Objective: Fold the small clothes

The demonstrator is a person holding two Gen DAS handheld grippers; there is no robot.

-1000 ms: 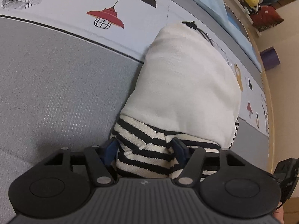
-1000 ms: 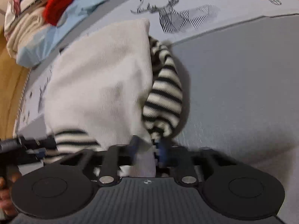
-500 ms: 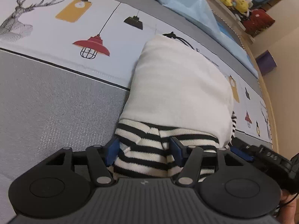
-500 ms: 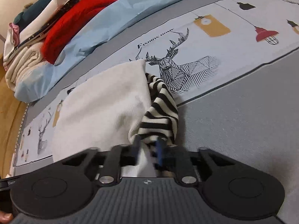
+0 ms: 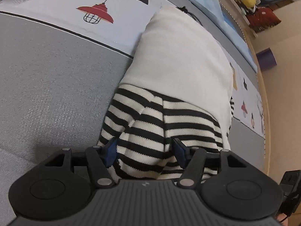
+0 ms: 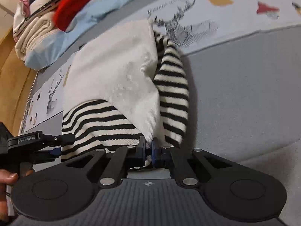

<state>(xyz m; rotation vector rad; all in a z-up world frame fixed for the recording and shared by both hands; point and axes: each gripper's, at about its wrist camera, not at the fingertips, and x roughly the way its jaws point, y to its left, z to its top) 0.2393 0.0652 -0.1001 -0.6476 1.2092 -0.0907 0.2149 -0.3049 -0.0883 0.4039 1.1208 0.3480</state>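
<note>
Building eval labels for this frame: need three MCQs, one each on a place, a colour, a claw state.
1. Where does the red lamp print lie from the garment in the left wrist view?
A. to its left
B. to its right
C. under it

2. What colours are the sleeve stripes?
A. red and blue
B. black and cream
C. green and grey

3. What is the right claw doing?
A. open above the bed
B. shut on nothing
C. shut on the garment's edge

Answers:
1 A: the lamp sits left of the cream fabric.
2 B: dark and cream bands alternate.
3 C: white cloth is pinched between its blue pads.
</note>
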